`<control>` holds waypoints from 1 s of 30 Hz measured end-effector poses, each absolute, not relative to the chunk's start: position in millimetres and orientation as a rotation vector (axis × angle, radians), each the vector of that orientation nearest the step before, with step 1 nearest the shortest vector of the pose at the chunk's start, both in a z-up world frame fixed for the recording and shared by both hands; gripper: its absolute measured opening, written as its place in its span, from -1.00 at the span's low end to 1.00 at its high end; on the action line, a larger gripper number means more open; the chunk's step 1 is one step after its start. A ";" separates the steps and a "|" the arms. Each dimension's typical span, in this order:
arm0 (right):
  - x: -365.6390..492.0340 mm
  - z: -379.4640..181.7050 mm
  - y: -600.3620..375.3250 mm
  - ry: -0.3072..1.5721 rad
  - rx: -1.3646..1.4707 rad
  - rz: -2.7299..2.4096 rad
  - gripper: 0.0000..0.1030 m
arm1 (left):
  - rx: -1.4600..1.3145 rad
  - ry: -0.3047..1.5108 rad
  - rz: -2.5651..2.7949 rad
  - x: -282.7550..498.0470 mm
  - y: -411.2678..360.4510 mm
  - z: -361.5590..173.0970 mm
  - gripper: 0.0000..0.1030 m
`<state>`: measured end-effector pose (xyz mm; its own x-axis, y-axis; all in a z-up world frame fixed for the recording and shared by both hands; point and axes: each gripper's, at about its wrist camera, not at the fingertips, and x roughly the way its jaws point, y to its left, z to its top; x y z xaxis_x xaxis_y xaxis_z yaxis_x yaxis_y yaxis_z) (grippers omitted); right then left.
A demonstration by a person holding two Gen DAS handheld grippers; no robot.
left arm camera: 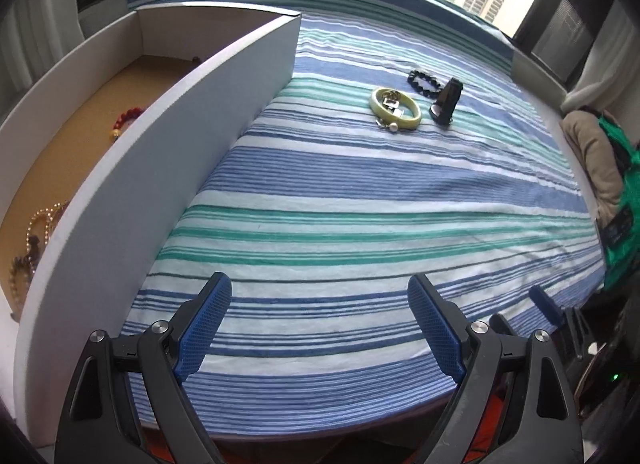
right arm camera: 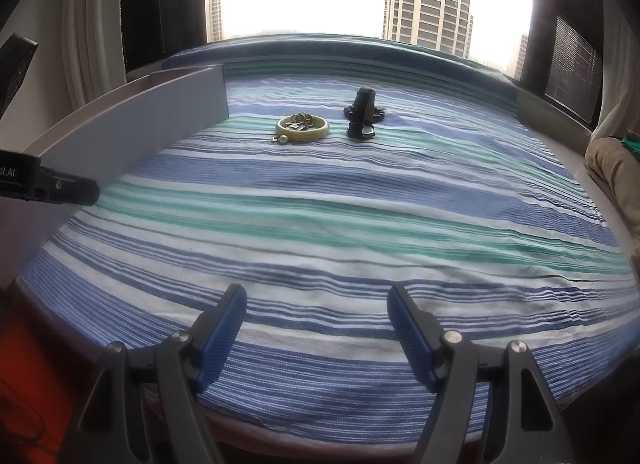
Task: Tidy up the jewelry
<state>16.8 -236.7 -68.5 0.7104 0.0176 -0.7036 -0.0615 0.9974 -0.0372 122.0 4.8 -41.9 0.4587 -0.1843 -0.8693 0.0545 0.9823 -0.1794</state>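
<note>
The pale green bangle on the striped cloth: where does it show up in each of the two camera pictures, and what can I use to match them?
Left wrist view: the pale green bangle lies upper right of centre, with small metal pieces inside its ring.
Right wrist view: the bangle sits upper centre, slightly left.
Shared landmark: the black bead bracelet lies just beyond and right of it in both.

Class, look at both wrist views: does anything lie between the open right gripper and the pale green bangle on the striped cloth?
Nothing visible does. Between the right gripper and the pale green bangle there is only bare striped cloth. The white box stands off to the left, and the black bead bracelet lies to the right.
</note>
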 end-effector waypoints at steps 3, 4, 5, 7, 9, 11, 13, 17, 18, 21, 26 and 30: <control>15.9 -68.2 -237.2 0.775 -0.055 0.045 0.44 | -0.117 1.057 -0.178 148.8 -8.8 -30.7 0.79; 15.5 -67.7 -237.9 0.772 -0.055 0.044 0.44 | -0.108 1.047 -0.188 159.4 -15.0 -27.7 0.79; 15.1 -67.3 -239.2 0.769 -0.053 0.042 0.44 | -0.099 1.035 -0.205 170.7 -22.3 -25.1 0.79; 13.2 -67.8 -241.9 0.767 -0.049 0.037 0.44 | -0.077 1.022 -0.251 196.4 -39.8 -22.0 0.78; 12.3 -68.8 -246.2 0.770 -0.038 0.030 0.44 | -0.063 1.016 -0.298 225.6 -59.3 -22.2 0.74; 12.4 -70.0 -251.0 0.775 -0.026 0.022 0.44 | -0.043 1.025 -0.343 258.2 -79.6 -26.9 0.60; 11.7 -70.5 -255.4 0.777 -0.015 0.016 0.44 | -0.032 1.060 -0.361 291.0 -96.3 -39.1 0.27; 8.4 -67.9 -263.9 0.771 0.005 0.005 0.44 | -0.029 1.168 -0.334 345.6 -116.0 -76.2 -0.23; 7.6 -67.1 -266.1 0.768 0.010 0.003 0.44 | -0.031 1.189 -0.317 354.7 -118.1 -85.1 -0.36; 6.3 -66.5 -272.6 0.765 0.022 -0.003 0.44 | -0.002 1.195 -0.272 367.6 -123.0 -101.9 -0.41; 6.5 -69.8 -284.1 0.774 0.047 -0.013 0.44 | 0.000 1.207 -0.250 377.1 -125.9 -110.4 -0.32; 8.3 -72.0 -291.2 0.777 0.063 -0.027 0.44 | 0.030 1.185 -0.236 372.2 -128.5 -109.1 -0.58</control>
